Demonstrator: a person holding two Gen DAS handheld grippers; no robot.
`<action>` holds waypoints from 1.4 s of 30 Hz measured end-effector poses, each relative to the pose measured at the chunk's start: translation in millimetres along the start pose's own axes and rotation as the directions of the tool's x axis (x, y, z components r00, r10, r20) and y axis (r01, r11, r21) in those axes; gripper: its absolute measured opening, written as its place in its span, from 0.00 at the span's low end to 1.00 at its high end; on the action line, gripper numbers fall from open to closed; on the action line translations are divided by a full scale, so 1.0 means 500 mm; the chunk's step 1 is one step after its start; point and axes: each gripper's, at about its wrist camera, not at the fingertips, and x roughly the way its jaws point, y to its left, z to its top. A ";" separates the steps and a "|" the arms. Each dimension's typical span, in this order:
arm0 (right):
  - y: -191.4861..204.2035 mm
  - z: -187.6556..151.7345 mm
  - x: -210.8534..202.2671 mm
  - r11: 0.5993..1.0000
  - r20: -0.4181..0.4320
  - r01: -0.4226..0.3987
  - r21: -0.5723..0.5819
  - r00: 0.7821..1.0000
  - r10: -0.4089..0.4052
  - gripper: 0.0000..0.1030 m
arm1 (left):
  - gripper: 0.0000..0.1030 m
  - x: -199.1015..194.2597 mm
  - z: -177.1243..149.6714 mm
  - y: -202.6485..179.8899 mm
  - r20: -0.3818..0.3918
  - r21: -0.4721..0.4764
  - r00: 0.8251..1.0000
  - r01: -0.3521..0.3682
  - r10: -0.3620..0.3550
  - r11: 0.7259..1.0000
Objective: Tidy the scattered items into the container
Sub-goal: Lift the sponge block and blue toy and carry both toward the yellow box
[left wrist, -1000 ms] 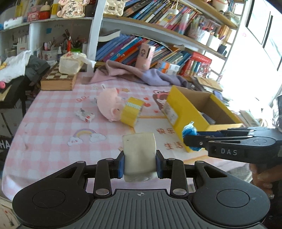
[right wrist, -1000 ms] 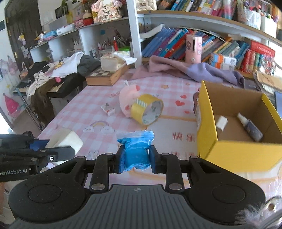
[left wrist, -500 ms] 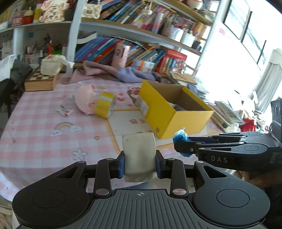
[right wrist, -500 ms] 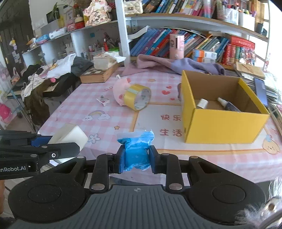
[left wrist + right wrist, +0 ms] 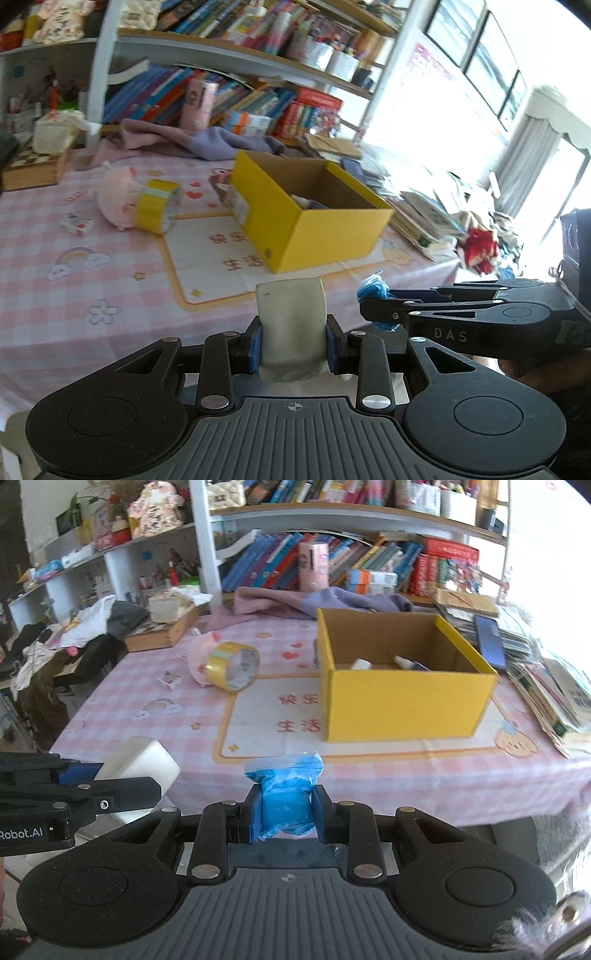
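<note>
Now, line by line:

Left tongs (image 5: 293, 345): clamped on a cream-white block (image 5: 291, 321), which stands upright between the blue pads low in the centre of the left wrist view; in the right wrist view the same block shows at the lower left, sticking out past the black fingers.

Right tongs (image 5: 283, 818): clamped on a blue plastic packet (image 5: 285, 797), squeezed between the pads low in the centre of the right wrist view; its crumpled top edge rises above them. In the left wrist view the packet's blue tip pokes out at the right of the frame.

Tongs relative to each other: side by side, apart, both held off the near edge of the tabletop (image 5: 424, 775).

Yellow cardboard box (image 5: 402, 698): open-topped, on the pink checked cloth, above and right of centre in the right wrist view, well apart from both tongs. A small white item (image 5: 360, 663) and a small bottle with a white cap (image 5: 404, 661) lie inside at the bottom.

Yellow tape roll (image 5: 234, 666): on the tabletop left of the box, leaning on its edge and touching a pink plush pig (image 5: 197, 657) behind it.

Small wrapped item (image 5: 170, 680): flat on the cloth, just left of the pig and the roll.

Far edge of the tabletop: a purple and pink cloth (image 5: 314, 603) heaped behind the box; a chessboard box (image 5: 162, 633) at the upper left with a tissue pack on it.

Right edge: stacked books and papers (image 5: 550, 690) beside the box.

Background: shelves crowded with books.
</note>
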 end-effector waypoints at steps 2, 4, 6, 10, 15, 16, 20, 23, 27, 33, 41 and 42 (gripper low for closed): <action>-0.015 -0.007 -0.007 1.000 -0.001 0.019 0.018 1.000 -0.019 0.25 | 0.30 0.013 0.002 -0.014 -0.010 0.017 1.000 0.017 -0.017 1.000; -0.032 -0.014 -0.015 0.999 -0.002 0.038 0.034 0.999 -0.038 0.25 | 0.30 0.024 0.006 -0.029 -0.019 0.039 0.999 0.036 -0.035 0.999; -0.048 -0.019 -0.020 0.997 -0.003 0.057 0.050 0.998 -0.057 0.25 | 0.30 0.039 0.011 -0.045 -0.029 0.062 0.998 0.055 -0.053 0.997; -0.080 -0.027 -0.032 0.993 -0.012 0.097 0.070 0.995 -0.096 0.25 | 0.29 0.065 0.022 -0.077 -0.049 0.109 0.995 0.091 -0.086 0.990; -0.125 -0.032 -0.042 0.983 -0.026 0.138 0.119 0.990 -0.136 0.25 | 0.29 0.093 0.037 -0.119 -0.073 0.177 0.990 0.129 -0.118 0.976; -0.135 -0.034 -0.043 0.981 -0.030 0.146 0.128 0.989 -0.144 0.25 | 0.29 0.100 0.039 -0.126 -0.079 0.184 0.989 0.137 -0.124 0.973; -0.169 -0.041 -0.049 0.970 -0.045 0.172 0.171 0.985 -0.167 0.25 | 0.29 0.126 0.047 -0.154 -0.108 0.216 0.983 0.169 -0.148 0.962; -0.189 -0.044 -0.050 0.962 -0.058 0.188 0.197 0.982 -0.180 0.25 | 0.29 0.144 0.049 -0.166 -0.132 0.223 0.978 0.190 -0.163 0.956; -0.208 -0.045 -0.046 0.957 -0.074 0.201 0.209 0.979 -0.189 0.25 | 0.29 0.170 0.055 -0.174 -0.156 0.217 0.972 0.208 -0.176 0.954; -0.237 -0.045 -0.035 0.951 -0.097 0.215 0.223 0.975 -0.198 0.25 | 0.29 0.200 0.071 -0.184 -0.169 0.216 0.969 0.217 -0.183 0.952; -0.282 -0.019 -0.001 0.954 -0.112 0.201 0.222 0.977 -0.180 0.25 | 0.29 0.236 0.117 -0.180 -0.147 0.191 0.976 0.188 -0.161 0.963; -0.288 -0.012 0.003 0.956 -0.109 0.198 0.215 0.978 -0.178 0.25 | 0.29 0.241 0.125 -0.181 -0.142 0.191 0.977 0.184 -0.158 0.964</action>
